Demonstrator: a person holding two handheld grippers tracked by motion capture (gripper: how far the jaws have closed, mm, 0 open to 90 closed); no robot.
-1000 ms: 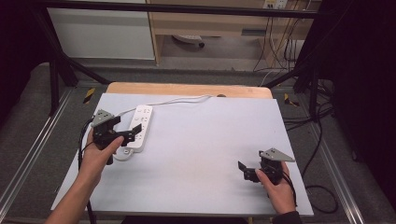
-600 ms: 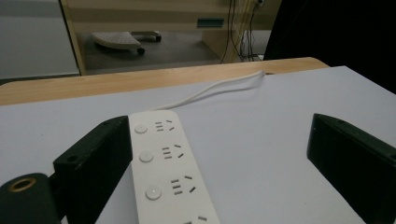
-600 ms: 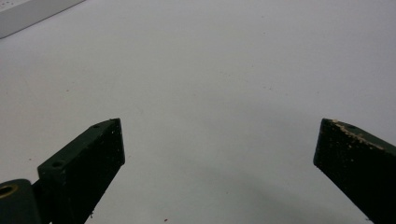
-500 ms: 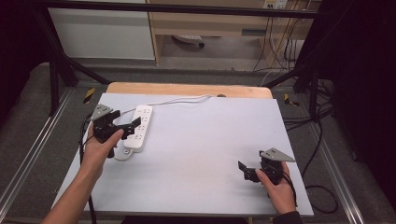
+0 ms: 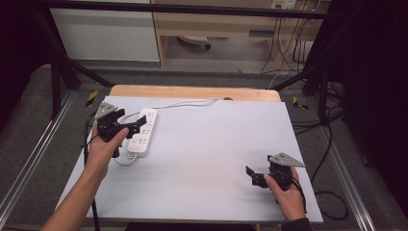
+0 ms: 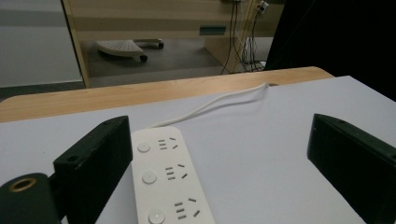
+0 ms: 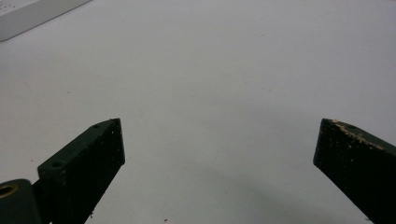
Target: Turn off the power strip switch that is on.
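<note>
A white power strip (image 5: 143,132) lies on the left part of the white table top (image 5: 216,144), its cord (image 5: 183,103) running to the back edge. My left gripper (image 5: 136,124) hovers at the strip's left side, open, jaws pointing across it. In the left gripper view the strip (image 6: 166,182) lies just inside the left jaw, and the gripper (image 6: 219,126) holds nothing. My right gripper (image 5: 251,175) rests near the front right, open and pointing left. In the right gripper view the gripper (image 7: 219,126) has bare table between its jaws, and one end of the strip (image 7: 28,14) shows at top left.
A wooden strip (image 5: 192,91) borders the table's far edge. A loop of white cord (image 5: 122,161) lies by the strip's near end. Metal frame rails (image 5: 29,159) run along both sides. Cables (image 5: 284,53) and furniture stand on the floor beyond.
My left hand and gripper have moved a little toward the far side, along the power strip's left edge. The right gripper has stayed still.
</note>
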